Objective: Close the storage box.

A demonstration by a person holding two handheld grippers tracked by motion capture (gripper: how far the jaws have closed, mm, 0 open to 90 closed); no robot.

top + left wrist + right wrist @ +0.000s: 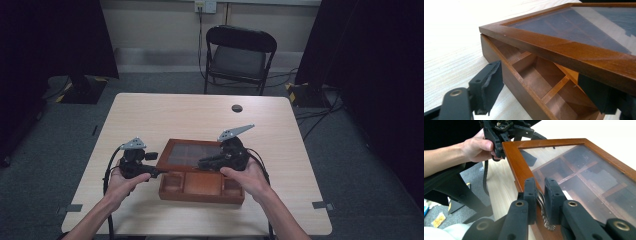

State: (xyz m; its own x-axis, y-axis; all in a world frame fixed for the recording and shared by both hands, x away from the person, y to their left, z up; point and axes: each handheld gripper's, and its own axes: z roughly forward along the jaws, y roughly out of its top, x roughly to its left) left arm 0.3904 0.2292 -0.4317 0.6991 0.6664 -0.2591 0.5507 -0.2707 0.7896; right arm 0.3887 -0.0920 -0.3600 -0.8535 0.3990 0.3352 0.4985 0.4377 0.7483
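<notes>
A brown wooden box with several compartments lies on the table. Its glass-paned lid is raised a little at the front. My right gripper is over the lid's front edge. In the right gripper view, this gripper is shut on the small metal handle fixed to the lid frame. My left gripper is at the box's left front corner. It stands open, one pad outside the box wall and the other under the lid frame.
The light wooden table has a dark cable hole toward its far edge. A black folding chair stands behind the table. Black curtains hang at both sides, and cables lie on the grey floor.
</notes>
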